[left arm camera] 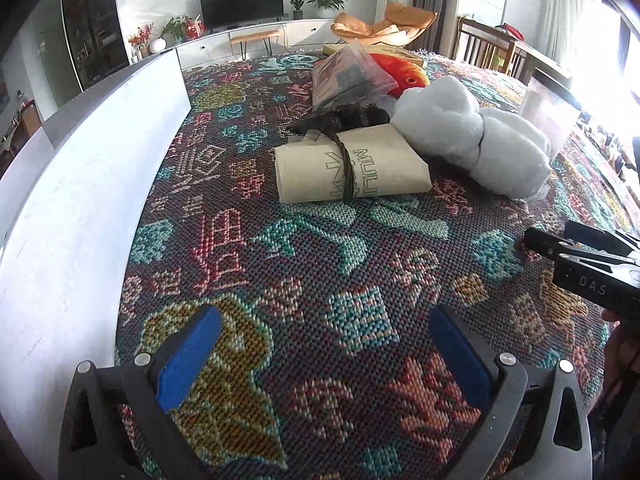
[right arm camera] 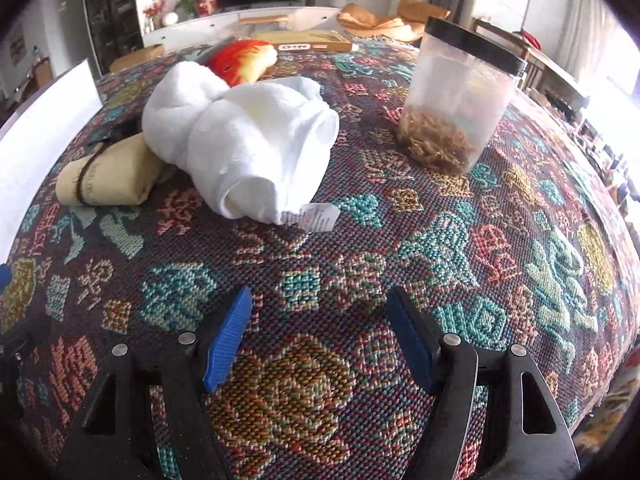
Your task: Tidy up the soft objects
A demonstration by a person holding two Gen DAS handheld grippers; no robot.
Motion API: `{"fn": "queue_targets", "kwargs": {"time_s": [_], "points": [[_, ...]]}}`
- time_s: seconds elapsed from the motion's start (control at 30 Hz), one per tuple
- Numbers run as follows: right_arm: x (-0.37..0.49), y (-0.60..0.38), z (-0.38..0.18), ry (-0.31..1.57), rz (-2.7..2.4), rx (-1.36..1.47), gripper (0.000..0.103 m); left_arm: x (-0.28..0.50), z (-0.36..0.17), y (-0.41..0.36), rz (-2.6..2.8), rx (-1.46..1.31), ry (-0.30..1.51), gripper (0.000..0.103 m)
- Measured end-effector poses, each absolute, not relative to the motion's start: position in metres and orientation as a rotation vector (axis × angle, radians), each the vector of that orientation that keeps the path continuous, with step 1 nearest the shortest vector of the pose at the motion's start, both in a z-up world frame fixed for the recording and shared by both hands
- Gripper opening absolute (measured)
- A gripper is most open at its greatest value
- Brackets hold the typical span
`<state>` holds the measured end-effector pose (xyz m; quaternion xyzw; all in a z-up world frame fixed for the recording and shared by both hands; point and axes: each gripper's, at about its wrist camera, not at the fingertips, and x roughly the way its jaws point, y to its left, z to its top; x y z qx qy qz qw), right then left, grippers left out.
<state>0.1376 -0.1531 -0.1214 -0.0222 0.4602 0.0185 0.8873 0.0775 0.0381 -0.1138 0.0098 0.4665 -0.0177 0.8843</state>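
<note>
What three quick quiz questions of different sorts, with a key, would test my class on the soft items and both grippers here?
1. True or false: the white towel roll touches the clear jar.
2. What binds the beige cloth bundle? A tape; B dark cord; C ribbon.
3. What is between the jaws of the left gripper and right gripper?

Key: 1 false, they stand apart. 2 B. 3 Nothing; both are open above the patterned cloth.

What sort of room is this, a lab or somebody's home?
Most likely a home living room. A television stands on a long white cabinet with potted plants beside it, an orange lounge chair sits behind, and the work surface is covered by a patterned woven cloth.
</note>
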Motion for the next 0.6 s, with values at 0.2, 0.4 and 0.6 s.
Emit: {"fn": "queue_targets", "kwargs": {"time_s": [0.2, 0.4, 0.6], "points": [[0.152, -0.16, -0.129, 0.901, -0.009, 0.013, 0.088, 0.111, -0.128, 0.03, -0.042, 0.033, 0.949, 0.103], [0.153, -0.159, -0.13, 0.9, -0.003, 0.006, 0.089, 0.113, -0.129, 0.032, -0.037, 0.016, 0.948, 0.103], [0.151, -0.158, -0.131, 0.899, -0.003, 0.006, 0.089, 0.112, -0.128, 0.032, -0.038, 0.016, 0.948, 0.103]]}}
